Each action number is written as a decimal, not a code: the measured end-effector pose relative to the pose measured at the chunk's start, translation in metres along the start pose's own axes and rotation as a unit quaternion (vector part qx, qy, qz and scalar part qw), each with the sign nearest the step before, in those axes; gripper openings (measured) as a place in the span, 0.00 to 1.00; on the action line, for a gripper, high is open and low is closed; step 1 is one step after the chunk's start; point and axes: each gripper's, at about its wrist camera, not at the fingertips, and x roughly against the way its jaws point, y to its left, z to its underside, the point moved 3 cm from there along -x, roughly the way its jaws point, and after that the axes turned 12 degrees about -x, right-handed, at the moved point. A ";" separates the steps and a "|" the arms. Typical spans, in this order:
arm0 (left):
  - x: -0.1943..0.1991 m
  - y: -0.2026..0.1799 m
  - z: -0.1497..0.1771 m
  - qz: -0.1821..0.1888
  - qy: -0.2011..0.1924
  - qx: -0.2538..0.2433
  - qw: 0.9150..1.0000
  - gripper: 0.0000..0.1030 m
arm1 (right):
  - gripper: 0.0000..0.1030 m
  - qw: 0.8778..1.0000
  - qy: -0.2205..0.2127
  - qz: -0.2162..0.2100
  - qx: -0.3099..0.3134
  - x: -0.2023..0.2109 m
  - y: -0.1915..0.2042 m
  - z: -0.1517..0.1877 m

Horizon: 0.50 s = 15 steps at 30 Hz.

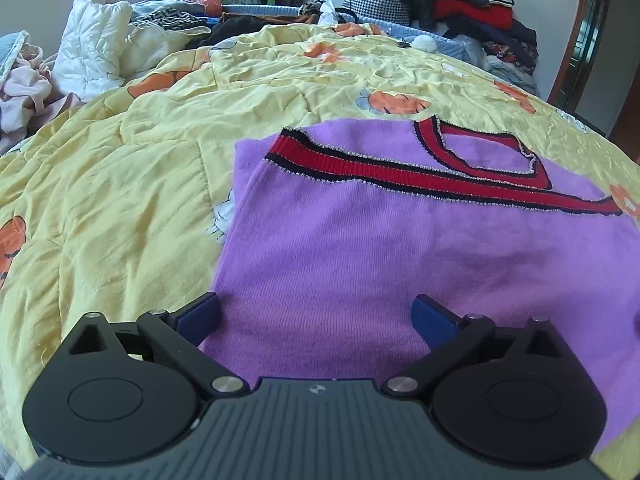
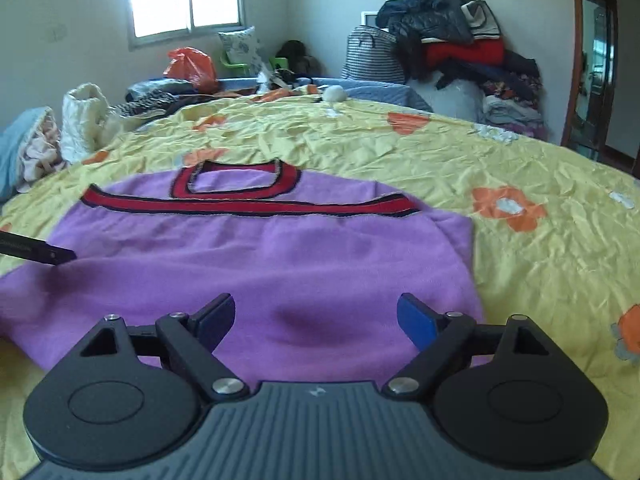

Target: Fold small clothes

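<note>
A purple knitted top (image 1: 400, 248) with red and black striped trim (image 1: 400, 168) lies flat, folded over, on the yellow flowered quilt (image 1: 120, 200). My left gripper (image 1: 316, 314) hovers open over the garment's near left part, its blue pads wide apart with only cloth beneath them. In the right wrist view the same purple top (image 2: 280, 256) fills the middle, and my right gripper (image 2: 316, 318) stands open above its near right part, nothing pinched. A dark fingertip of the left gripper (image 2: 48, 254) pokes in at the left edge of that view.
The yellow quilt (image 2: 480, 160) covers the bed. A white quilted jacket (image 1: 92, 40) and pink clothes (image 1: 24, 88) lie at the left. At the back stand an orange bag (image 2: 192, 66), a checked bag (image 2: 372, 56) and a pile of dark and red clothes (image 2: 464, 40). A doorway (image 2: 596, 72) is at right.
</note>
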 end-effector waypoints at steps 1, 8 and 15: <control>0.000 0.000 0.001 0.001 0.000 -0.001 1.000 0.99 | 0.86 1.000 0.011 0.020 0.017 -0.007 -0.001 0.007; 0.019 0.009 0.012 0.003 0.001 0.021 1.000 0.97 | 0.87 0.999 -0.014 0.035 0.019 0.015 -0.014 0.010; 0.077 -0.031 0.024 0.070 -0.108 -0.032 0.991 0.99 | 0.87 0.999 -0.022 0.014 -0.039 -0.004 -0.042 -0.044</control>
